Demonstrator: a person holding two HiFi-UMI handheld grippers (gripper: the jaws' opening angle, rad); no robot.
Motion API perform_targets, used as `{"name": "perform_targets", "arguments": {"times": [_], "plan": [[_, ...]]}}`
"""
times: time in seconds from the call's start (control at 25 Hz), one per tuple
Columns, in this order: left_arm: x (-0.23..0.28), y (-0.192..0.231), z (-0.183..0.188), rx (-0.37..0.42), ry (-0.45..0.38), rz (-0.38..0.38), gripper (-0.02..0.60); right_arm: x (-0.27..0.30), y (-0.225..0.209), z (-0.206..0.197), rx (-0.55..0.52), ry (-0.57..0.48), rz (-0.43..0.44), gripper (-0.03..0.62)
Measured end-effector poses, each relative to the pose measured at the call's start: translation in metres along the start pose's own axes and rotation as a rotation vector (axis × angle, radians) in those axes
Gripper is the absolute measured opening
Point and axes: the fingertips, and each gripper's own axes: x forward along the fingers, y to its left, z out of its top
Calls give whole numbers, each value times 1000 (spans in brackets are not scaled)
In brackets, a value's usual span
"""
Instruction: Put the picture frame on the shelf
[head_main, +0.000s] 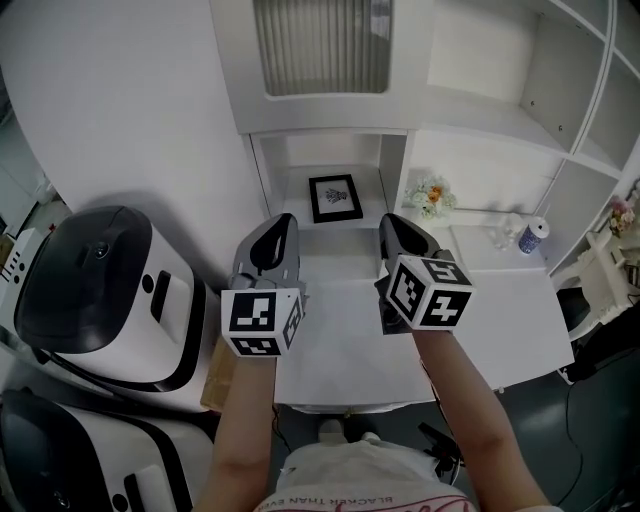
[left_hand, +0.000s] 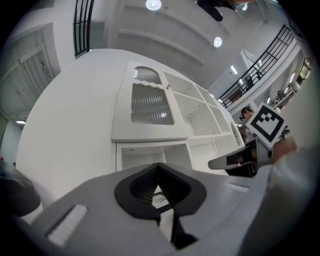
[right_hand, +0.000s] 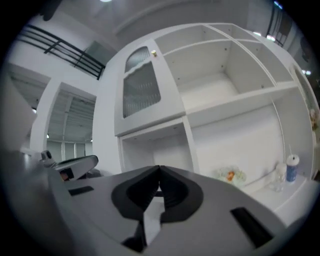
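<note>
The black picture frame (head_main: 335, 197) stands leaning against the back wall of a low niche in the white shelf unit (head_main: 330, 140), with no gripper touching it. My left gripper (head_main: 281, 228) and right gripper (head_main: 397, 230) hover side by side above the white desk (head_main: 350, 345), just in front of the niche, both pointing at it. In the left gripper view the jaws meet at their tips (left_hand: 159, 165), empty, and a bit of the frame (left_hand: 159, 199) shows through the gap behind them. The right gripper (right_hand: 159, 169) is also shut and empty.
A small flower bunch (head_main: 431, 196), a glass (head_main: 503, 236) and a bottle (head_main: 534, 237) stand on the counter right of the niche. A ribbed-glass cabinet door (head_main: 320, 45) hangs above. Two white-and-black machines (head_main: 100, 290) sit on the left. Open shelves (head_main: 590, 90) rise at the right.
</note>
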Motion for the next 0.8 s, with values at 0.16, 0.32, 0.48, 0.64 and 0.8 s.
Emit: {"name": "perform_targets", "arguments": {"times": [0.16, 0.32, 0.48, 0.64, 0.8], "plan": [[-2, -2, 7, 10, -10, 7, 8, -23, 5, 26, -181, -78, 4, 9], [-6, -2, 15, 35, -23, 19, 8, -40, 6, 48, -307, -147, 6, 9], [-12, 3, 22, 37, -35, 39, 8, -53, -2, 57, -356, -171, -20, 9], [-17, 10, 31, 34, -48, 58, 8, -63, -11, 66, -344, -186, -45, 9], [-16, 16, 37, 33, -58, 73, 8, -64, -17, 74, -354, -195, -53, 9]]}}
